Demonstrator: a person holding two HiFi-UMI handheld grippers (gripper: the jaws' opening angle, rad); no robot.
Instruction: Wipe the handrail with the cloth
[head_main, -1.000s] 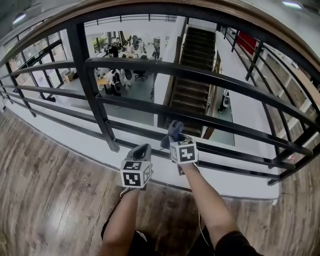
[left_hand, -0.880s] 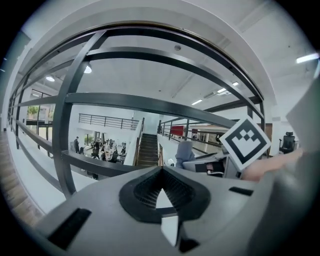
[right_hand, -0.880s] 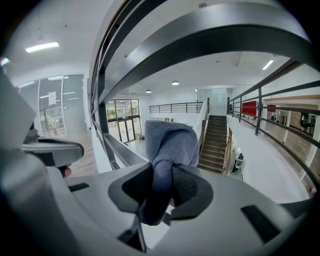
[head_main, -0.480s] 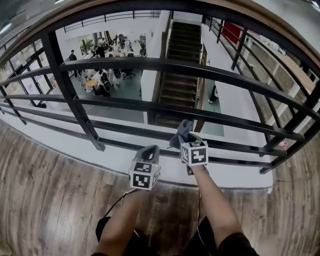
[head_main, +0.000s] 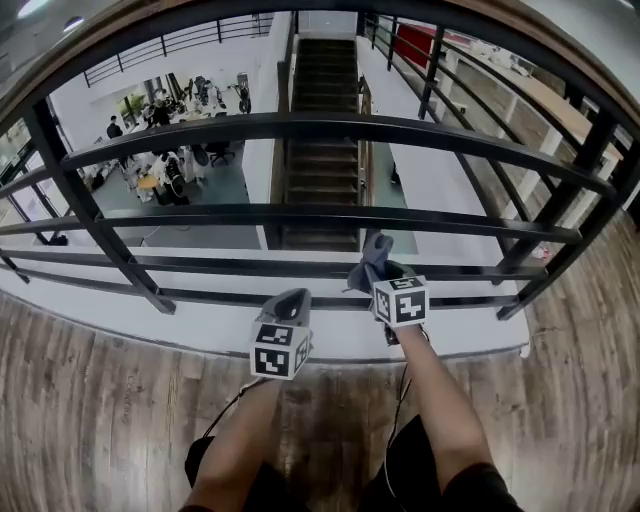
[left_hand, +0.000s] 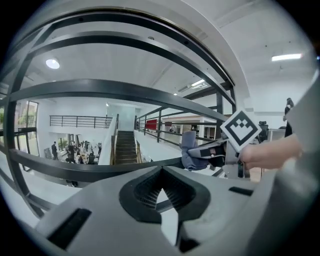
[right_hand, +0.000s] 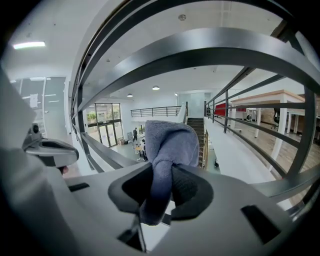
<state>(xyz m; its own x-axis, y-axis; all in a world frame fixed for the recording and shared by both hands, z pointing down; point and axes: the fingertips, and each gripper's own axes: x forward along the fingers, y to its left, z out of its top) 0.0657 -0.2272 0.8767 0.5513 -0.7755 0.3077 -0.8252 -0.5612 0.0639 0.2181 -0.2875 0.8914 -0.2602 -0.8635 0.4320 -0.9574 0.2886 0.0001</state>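
The railing has a wooden handrail (head_main: 70, 55) on top and black metal bars (head_main: 330, 125) below it. My right gripper (head_main: 377, 265) is shut on a grey-blue cloth (head_main: 375, 250), held in front of the lower bars, below the handrail and apart from it. In the right gripper view the cloth (right_hand: 170, 142) bulges out above the right gripper (right_hand: 167, 172). My left gripper (head_main: 287, 303) hangs a little lower and to the left, shut on nothing. Seen from the left gripper (left_hand: 162, 170), the cloth (left_hand: 191, 152) is off to the right.
A slanted black post (head_main: 95, 215) stands at the left and another post (head_main: 560, 215) at the right. Beyond the railing is a drop to a lower floor with a staircase (head_main: 320, 90) and people at desks (head_main: 165, 170). Wood flooring (head_main: 90, 410) lies underfoot.
In the head view the railing posts have slid to the left and the staircase has come to the centre. Both grippers keep about the same pose; the right one has edged right with the cloth.
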